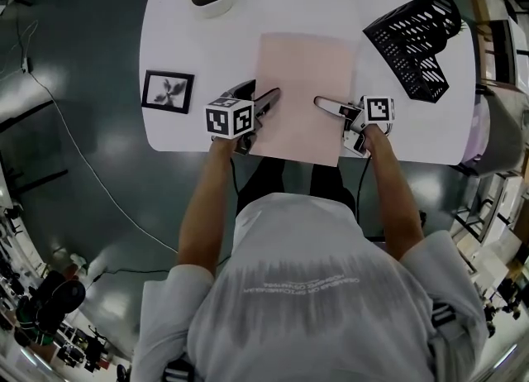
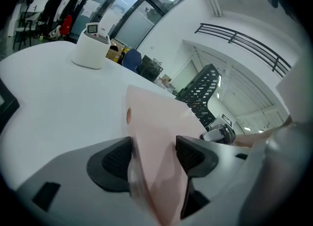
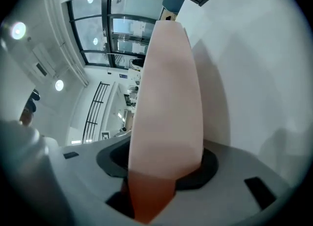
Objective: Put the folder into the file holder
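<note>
Print across the back of the person's shirt (image 1: 302, 283) is too small to read, and both forearms reach forward to the desk's (image 1: 331, 0) near edge, where the pink folder (image 1: 302, 83) lies, slightly overhanging. Only the gripper views show the grips: the left gripper (image 1: 271, 97) stands wide with the folder's left edge loose between its jaws, while the right gripper (image 1: 319, 102) pinches the right edge. The black mesh file holder (image 1: 413, 41) sits near the far right corner.

The folder (image 1: 302, 95) is plain pale pink. The table (image 1: 190, 50) is white. At the upper right, the file holder (image 1: 413, 41) is black with a slotted cut-out pattern. At the left, the framed picture (image 1: 168, 91) shows a pale pinwheel-like shape on black. The floor (image 1: 83, 25) is dark grey-green.
</note>
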The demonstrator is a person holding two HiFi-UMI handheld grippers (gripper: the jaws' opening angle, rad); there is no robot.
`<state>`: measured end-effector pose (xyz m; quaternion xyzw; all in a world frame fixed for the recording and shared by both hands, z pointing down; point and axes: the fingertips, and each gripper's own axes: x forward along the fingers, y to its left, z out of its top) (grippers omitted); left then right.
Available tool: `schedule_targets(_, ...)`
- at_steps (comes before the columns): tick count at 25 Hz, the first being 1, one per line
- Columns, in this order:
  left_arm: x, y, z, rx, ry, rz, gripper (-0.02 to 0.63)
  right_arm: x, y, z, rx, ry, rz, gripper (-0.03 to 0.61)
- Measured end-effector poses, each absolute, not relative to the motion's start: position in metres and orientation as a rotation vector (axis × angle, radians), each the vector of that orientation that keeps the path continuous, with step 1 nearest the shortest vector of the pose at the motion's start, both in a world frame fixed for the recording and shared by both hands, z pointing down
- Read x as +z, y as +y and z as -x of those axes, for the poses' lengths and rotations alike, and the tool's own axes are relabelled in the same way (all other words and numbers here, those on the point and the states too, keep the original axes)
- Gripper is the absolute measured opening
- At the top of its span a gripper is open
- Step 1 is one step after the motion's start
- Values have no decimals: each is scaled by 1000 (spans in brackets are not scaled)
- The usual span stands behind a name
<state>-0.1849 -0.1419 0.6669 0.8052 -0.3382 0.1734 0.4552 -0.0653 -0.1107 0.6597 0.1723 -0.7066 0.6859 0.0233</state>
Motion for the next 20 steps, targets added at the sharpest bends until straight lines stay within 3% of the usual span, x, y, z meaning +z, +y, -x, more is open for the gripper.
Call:
schedule_targets(13,660,-150,207,419,-798,-2069,296,650,-115,86,2073,-2228,-639,197)
schedule_targets(20,603,-176,212,311,-732,-2237,296,600,-136,70,1846,-2447,-859,172)
